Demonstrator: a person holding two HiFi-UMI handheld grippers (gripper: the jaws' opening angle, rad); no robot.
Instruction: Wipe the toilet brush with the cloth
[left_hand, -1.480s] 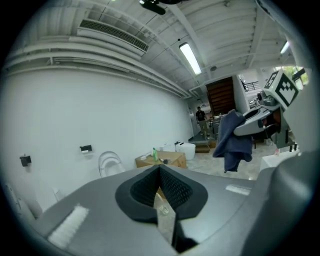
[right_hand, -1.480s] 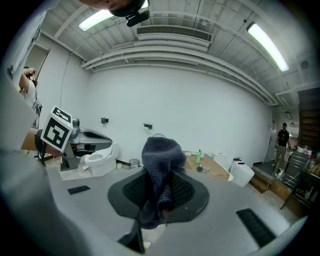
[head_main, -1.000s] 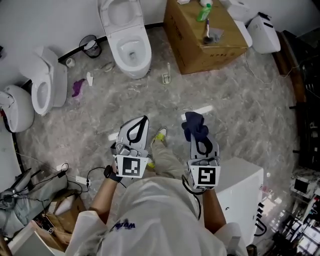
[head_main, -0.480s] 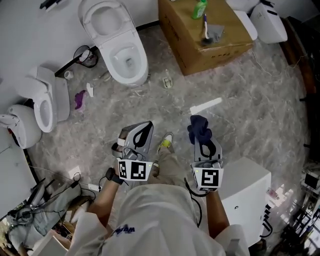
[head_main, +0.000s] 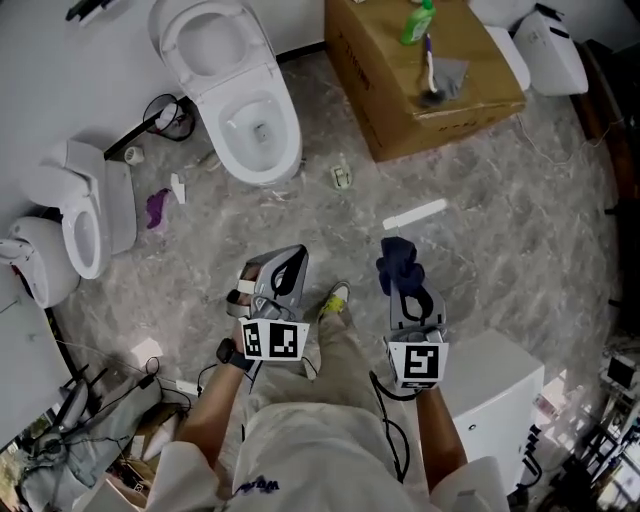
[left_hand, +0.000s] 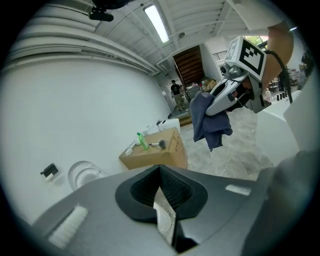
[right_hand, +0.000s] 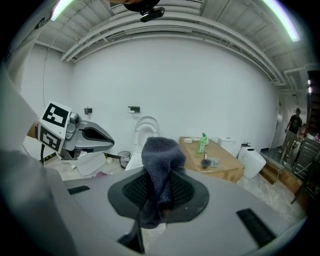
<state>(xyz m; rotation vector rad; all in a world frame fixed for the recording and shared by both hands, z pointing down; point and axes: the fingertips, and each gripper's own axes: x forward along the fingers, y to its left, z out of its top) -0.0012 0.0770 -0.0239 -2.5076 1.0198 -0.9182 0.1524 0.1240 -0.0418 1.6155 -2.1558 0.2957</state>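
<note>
R gripper (head_main: 399, 272) is held low over the marbled floor (head_main: 500, 230), on the near-right side. Its jaws are clamped on a dark blue cloth (head_main: 398, 252). The cloth is bunched up past the tips and hangs down btwn the pads. L gripper (head_main: 288, 258) is held just left of it, not touching. Its jaws are brought together tip to tip, w/ nothing gripped.

The toilet brush (head_main: 431, 72) is seen at far right, well apart from both grippers. It is laid on top of a cardboard box (head_main: 375, 60), w/ its bristle end resting on a grey rag (head_main: 456, 74). A green bottle (head_main: 419, 22) is stood on the same box top, farther back. The box is shut, so its contents can't be told.

Left of the box, a white toilet (head_main: 288, 110) is seen w/ its bowl open to view. A black wire bin (head_main: 176, 113) is placed left of that toilet, by the wall; its contents can't be made out. A 2nd toilet (head_main: 100, 200) is set farther left. A white cabinet (head_main: 495, 365) is seen at near right, beside the R gripper.
</note>
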